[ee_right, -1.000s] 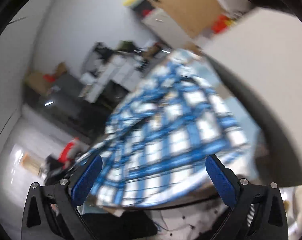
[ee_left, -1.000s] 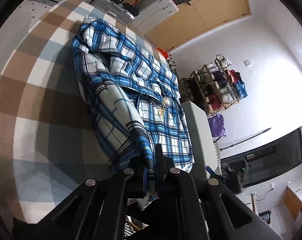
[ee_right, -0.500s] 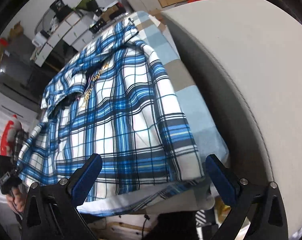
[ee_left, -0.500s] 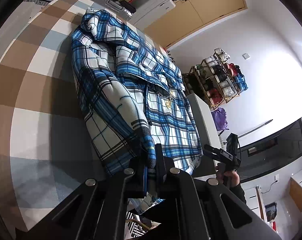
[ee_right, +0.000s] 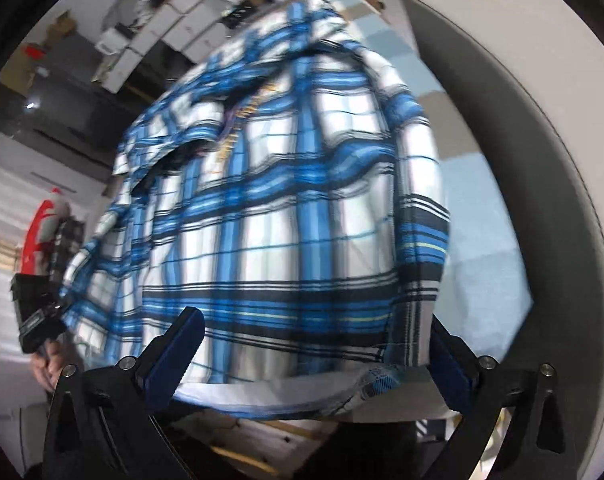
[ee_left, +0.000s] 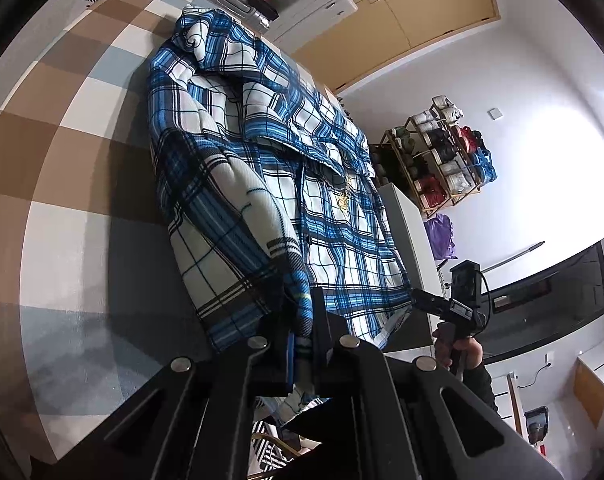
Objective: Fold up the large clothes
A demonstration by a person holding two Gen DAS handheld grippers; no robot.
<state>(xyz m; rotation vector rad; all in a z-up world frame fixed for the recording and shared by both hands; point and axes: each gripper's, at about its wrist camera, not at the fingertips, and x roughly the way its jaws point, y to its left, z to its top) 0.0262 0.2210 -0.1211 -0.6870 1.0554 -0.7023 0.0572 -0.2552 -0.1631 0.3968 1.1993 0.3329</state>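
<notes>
Blue-and-white plaid cotton shirt [ee_left: 262,184], large, lying lengthwise on a checked brown, white and pale-blue cover [ee_left: 62,152], collar end far from the cameras, hem end near them; one side is folded in over the body, forming a thick ridge along its length. Left gripper [ee_left: 302,344]: jaws pressed together on the hem corner of that folded side, cloth pinched between the blue pads. Right gripper [ee_right: 314,344]: jaws spread wide, blue-padded fingers [ee_right: 178,348] standing to either side of the shirt's near hem; whether either pad touches the cloth cannot be told, as this view is blurred. From the left wrist view the right gripper [ee_left: 450,308] shows at the opposite hem corner, held in a bare hand [ee_left: 458,352]. Pale grey padded edge [ee_right: 522,160] runs beside the shirt on the right. Background items: wooden doors [ee_left: 414,20], white drawer units [ee_left: 318,0], a rack of shoes [ee_left: 442,160], a purple bag [ee_left: 442,236] under it.
</notes>
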